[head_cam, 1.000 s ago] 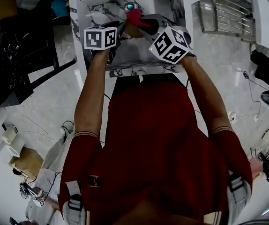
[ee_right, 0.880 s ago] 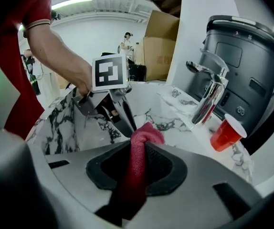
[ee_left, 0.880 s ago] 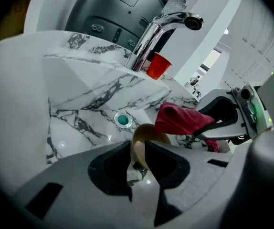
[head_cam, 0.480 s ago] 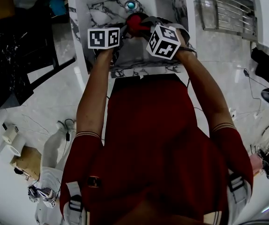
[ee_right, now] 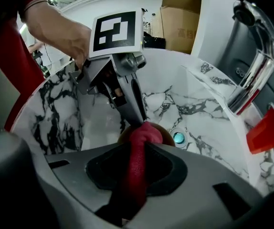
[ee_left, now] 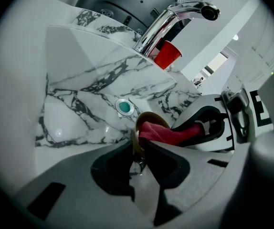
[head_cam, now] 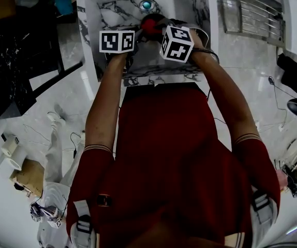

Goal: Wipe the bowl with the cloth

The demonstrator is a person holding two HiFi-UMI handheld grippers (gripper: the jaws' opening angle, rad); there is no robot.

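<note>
Over a marble sink (head_cam: 112, 9) I hold a small brown bowl (ee_left: 149, 119) tipped on edge. My left gripper (ee_left: 138, 144) is shut on the bowl's rim. A red cloth (ee_right: 144, 137) runs between the jaws of my right gripper (ee_right: 136, 161), which is shut on it, and its bunched end presses into the bowl (ee_right: 165, 133). In the head view the cloth (head_cam: 149, 24) shows between the left gripper (head_cam: 137, 35) and the right gripper (head_cam: 158, 29). Most of the bowl is hidden there.
A teal drain plug (head_cam: 146, 5) sits at the bottom of the basin, just beyond the bowl. A chrome faucet (ee_left: 168, 25) arches over the far rim, with a red cup (ee_left: 167, 54) behind it. The basin walls close in on all sides.
Both grippers have moved further into the basin, toward the drain. The right gripper has swung left, closer to the left one, with the cloth staying at the bowl.
</note>
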